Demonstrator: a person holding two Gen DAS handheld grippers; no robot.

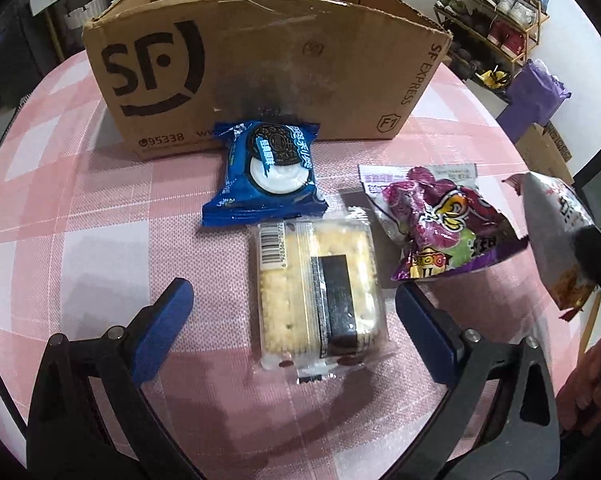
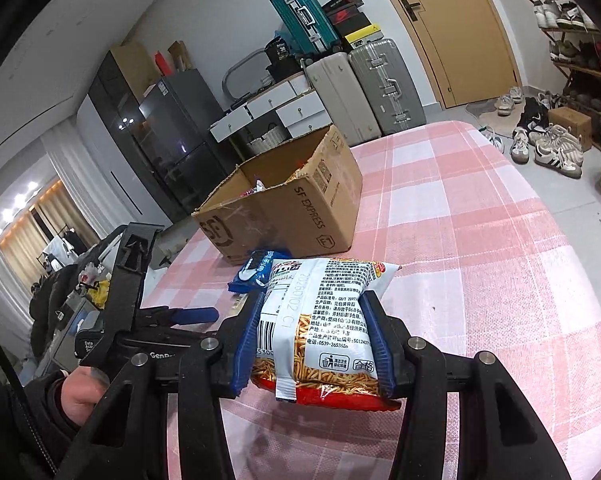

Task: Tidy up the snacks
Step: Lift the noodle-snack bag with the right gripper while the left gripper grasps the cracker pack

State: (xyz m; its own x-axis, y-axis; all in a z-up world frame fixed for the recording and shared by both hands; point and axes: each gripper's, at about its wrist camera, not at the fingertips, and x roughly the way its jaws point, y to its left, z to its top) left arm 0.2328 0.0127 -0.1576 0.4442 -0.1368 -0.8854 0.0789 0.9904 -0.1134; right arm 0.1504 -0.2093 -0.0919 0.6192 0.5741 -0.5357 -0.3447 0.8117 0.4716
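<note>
Two claws: my left claw (image 1: 292,316), wide open, straddles the clear-wrapped cracker sandwich pack (image 1: 320,296), long axis toward the brown cardboard box (image 1: 260,76); my right claw (image 2: 312,356) clamps the noodle-snack bag (image 2: 320,328).

Right tongs (image 2: 312,344) clamp noodle snack bag (image 2: 324,320) before cardboard box (image 2: 284,204)

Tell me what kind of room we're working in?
Most likely a home living or entry area: a shoe rack full of sneakers, stacked suitcases beside a wooden door, and a table with a pink checked cloth.
</note>
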